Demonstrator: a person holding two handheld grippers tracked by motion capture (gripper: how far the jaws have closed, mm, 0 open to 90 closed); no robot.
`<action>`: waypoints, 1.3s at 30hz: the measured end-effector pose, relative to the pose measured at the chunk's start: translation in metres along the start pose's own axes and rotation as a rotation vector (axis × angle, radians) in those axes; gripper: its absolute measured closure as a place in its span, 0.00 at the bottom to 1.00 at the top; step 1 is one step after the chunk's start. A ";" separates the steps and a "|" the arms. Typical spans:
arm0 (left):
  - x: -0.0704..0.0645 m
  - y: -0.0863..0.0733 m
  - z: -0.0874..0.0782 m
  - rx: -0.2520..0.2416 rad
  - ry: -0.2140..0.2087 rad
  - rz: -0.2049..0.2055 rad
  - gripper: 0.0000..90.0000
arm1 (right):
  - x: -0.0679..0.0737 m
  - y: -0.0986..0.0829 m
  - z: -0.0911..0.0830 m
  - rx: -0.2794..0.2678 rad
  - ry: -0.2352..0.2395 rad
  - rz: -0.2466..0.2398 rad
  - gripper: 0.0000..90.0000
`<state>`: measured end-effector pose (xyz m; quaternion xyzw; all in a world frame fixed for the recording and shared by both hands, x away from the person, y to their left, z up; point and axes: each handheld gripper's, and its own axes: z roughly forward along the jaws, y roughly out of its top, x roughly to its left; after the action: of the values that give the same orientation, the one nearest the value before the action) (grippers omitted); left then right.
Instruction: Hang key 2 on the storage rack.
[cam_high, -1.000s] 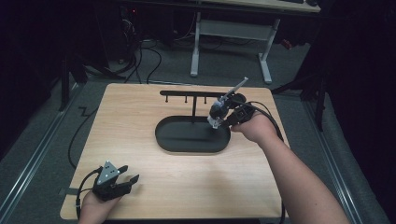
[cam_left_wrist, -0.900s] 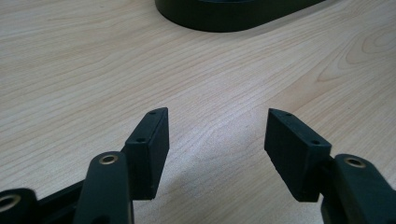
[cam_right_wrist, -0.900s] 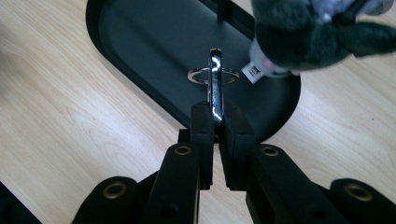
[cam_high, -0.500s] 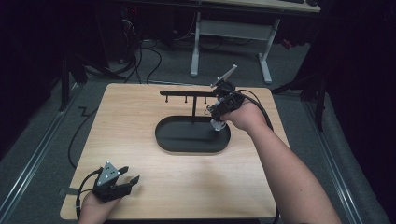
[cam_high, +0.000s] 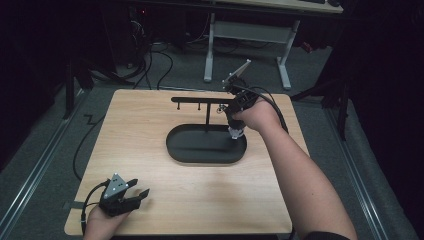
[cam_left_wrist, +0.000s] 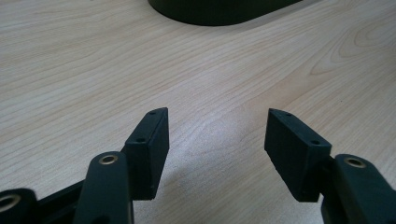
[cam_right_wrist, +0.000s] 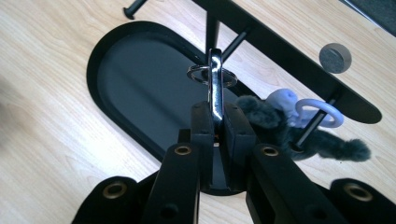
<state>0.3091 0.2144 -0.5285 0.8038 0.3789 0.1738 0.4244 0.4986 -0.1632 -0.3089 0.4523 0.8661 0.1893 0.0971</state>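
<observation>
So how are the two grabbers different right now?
The left gripper is open, its jaws wide apart with nothing between them; the right gripper is shut on a shiny metal clip with a ring. The left gripper rests low by the near edge of the table; the right gripper is held up over the black tray, beside the rack. Both have black jaws.

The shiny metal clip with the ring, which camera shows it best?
The right gripper view: the metal clip stands close up, pinched between the right gripper's jaws, its ring clear. In the high view it is too small to make out beside the hand. The left gripper view looks at the table.
</observation>
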 end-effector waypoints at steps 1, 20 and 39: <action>0.000 0.000 0.001 0.000 0.001 0.001 0.45 | -0.002 -0.001 0.001 -0.002 -0.008 0.011 0.95; -0.003 0.000 0.002 0.014 -0.010 0.016 0.45 | 0.004 0.001 0.003 -0.023 -0.010 0.005 0.95; -0.005 0.000 0.005 0.025 -0.018 0.028 0.45 | -0.002 -0.016 0.025 0.011 -0.031 0.048 0.94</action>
<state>0.3087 0.2073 -0.5314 0.8158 0.3658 0.1676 0.4154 0.4962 -0.1667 -0.3383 0.4765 0.8544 0.1797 0.1032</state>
